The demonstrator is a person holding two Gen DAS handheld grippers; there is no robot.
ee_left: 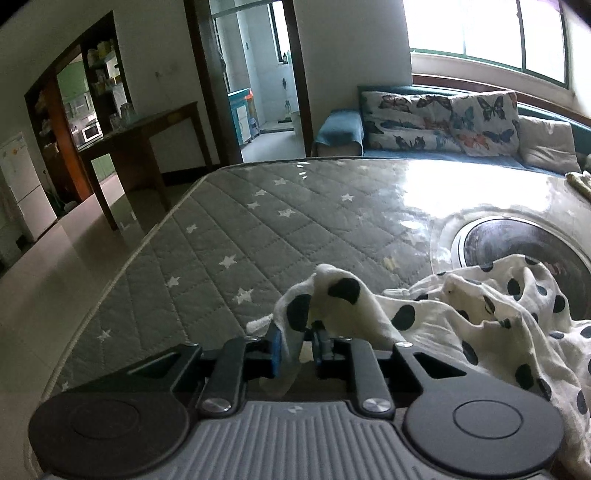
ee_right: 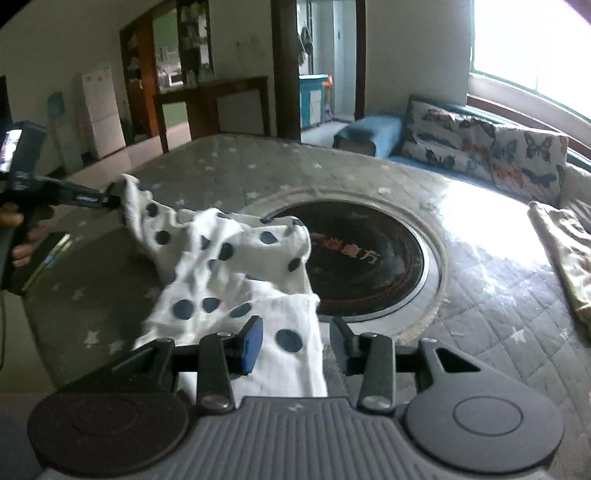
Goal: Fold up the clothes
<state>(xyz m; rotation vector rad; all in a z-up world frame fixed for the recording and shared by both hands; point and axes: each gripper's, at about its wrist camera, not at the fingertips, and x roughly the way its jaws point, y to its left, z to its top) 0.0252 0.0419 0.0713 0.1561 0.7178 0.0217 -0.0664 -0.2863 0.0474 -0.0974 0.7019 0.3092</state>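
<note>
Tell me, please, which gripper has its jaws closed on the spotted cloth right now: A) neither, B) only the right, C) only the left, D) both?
C: in the left wrist view the left gripper pinches a corner of the spotted cloth, while the right gripper has its jaws wide apart with the cloth merely lying between them.

Daylight from blown-out window (ee_left: 480,29), glare on table cover (ee_left: 424,192), dim interior, fisheye-curved edges, soft focus

Garment (ee_right: 236,266): white, dark navy polka dots. Table cover (ee_left: 258,229): grey quilted, white stars. Cushions (ee_left: 439,122), 1 o'clock: white, multicoloured butterflies. Gripper pads (ee_right: 253,345): blue.
</note>
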